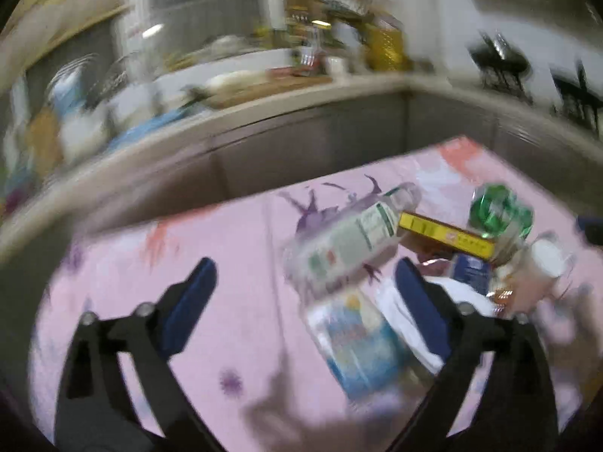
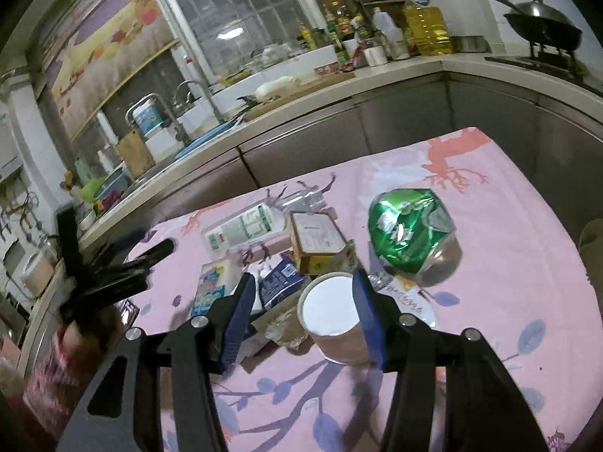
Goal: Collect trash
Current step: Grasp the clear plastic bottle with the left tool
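Trash lies in a pile on the pink patterned tablecloth (image 2: 508, 256). A clear plastic bottle (image 1: 346, 241) with a white label lies on its side; it also shows in the right wrist view (image 2: 245, 228). A crushed green bottle (image 2: 409, 228), a yellow-edged box (image 2: 318, 239), a blue packet (image 2: 280, 282) and a light blue wrapper (image 1: 358, 342) lie nearby. A white paper cup (image 2: 333, 318) stands between my right gripper's fingers. My right gripper (image 2: 301, 290) is open around the cup. My left gripper (image 1: 303, 275) is open and empty, blurred, just short of the clear bottle.
A kitchen counter (image 2: 301, 101) with a sink, cutting board, oil bottles and a wok on a stove runs behind the table. The left gripper's body (image 2: 113, 275) shows at the table's left edge in the right wrist view.
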Tool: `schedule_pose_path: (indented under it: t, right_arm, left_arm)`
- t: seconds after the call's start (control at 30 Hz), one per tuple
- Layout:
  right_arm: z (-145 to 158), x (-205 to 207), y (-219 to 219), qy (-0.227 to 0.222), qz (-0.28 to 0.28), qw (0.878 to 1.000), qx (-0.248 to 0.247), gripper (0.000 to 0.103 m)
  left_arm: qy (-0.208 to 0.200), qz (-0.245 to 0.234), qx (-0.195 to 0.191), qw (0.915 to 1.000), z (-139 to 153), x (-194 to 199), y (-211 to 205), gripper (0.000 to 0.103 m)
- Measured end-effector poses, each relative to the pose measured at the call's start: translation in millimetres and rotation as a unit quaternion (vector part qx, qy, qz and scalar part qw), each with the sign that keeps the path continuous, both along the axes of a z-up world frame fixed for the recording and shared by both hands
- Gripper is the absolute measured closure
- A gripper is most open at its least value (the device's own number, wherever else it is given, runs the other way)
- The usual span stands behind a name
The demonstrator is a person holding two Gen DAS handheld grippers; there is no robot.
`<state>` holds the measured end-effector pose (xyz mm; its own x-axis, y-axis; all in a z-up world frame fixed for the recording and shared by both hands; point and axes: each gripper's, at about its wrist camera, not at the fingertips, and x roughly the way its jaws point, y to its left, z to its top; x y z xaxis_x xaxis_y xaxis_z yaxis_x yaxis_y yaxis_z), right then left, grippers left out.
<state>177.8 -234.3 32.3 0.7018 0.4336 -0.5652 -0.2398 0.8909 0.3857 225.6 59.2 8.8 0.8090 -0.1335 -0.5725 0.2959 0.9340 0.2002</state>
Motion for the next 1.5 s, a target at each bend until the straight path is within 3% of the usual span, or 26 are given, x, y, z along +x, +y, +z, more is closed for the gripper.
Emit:
schedule_pose_path:
  t: [0.07,0.13,0.23,0.37,0.47,0.5,0.53,0.73,0.83,0.97,1.1,1.17,1.33,1.5]
  right_arm:
    - [0,-1,-9,0.003,-0.015,1.000,0.006,0.052]
    - [-2,-2,-16,0.009,-0.028,1.000,0.010,0.052]
    - [-10,-2,-32,0.025,-0.051,0.998,0.021,0.052]
    - [-22,0,-46,0.044,-0.069,0.996,0.033,0.052]
    - [-27,2,-51,0.052,-0.072,0.995,0.037,0.052]
    - [-28,3,-51,0.052,-0.071,0.995,0.036,0.052]
    - [-29,3,-50,0.052,-0.069,0.996,0.036,0.052]
    - [-25,0,-33,0.037,-0.047,0.998,0.024,0.052]
    - [-19,-2,-19,0.018,-0.031,0.999,0.005,0.051]
    - [-15,13,9,-0.003,-0.007,0.999,-0.052,0.047]
    - [-24,32,28,0.003,0.009,0.995,-0.098,0.047]
    - [-33,34,31,0.021,0.017,0.994,-0.105,0.054]
    - [-34,-8,20,-0.001,0.020,0.995,-0.099,0.055]
    - [-47,-55,1,0.008,0.012,0.997,-0.081,0.055]
  left_arm:
    - [0.012,-0.043,0.063,0.9970,-6,28,-22,0.007]
    - [0.032,-0.082,0.125,0.9882,-17,50,-44,0.007]
    - [0.066,-0.145,0.207,0.9652,-38,77,-80,0.007]
    - [0.099,-0.162,0.290,0.9379,-68,96,-108,0.007]
    - [0.125,-0.163,0.293,0.9337,-75,108,-113,0.017]
    - [0.132,-0.162,0.290,0.9340,-76,111,-110,0.030]
    - [0.130,-0.155,0.291,0.9349,-76,113,-109,0.035]
    - [0.134,-0.152,0.260,0.9440,-70,111,-97,0.042]
    - [0.122,-0.146,0.235,0.9532,-52,98,-85,0.042]
    - [0.107,-0.134,0.175,0.9695,-20,80,-62,0.043]
    - [0.087,-0.119,0.108,0.9832,15,59,-36,0.043]
    - [0.075,-0.109,0.079,0.9880,31,49,-24,0.043]
    - [0.059,-0.092,-0.002,0.9940,59,22,3,0.043]
    - [0.057,-0.097,-0.106,0.9879,66,-22,22,0.043]
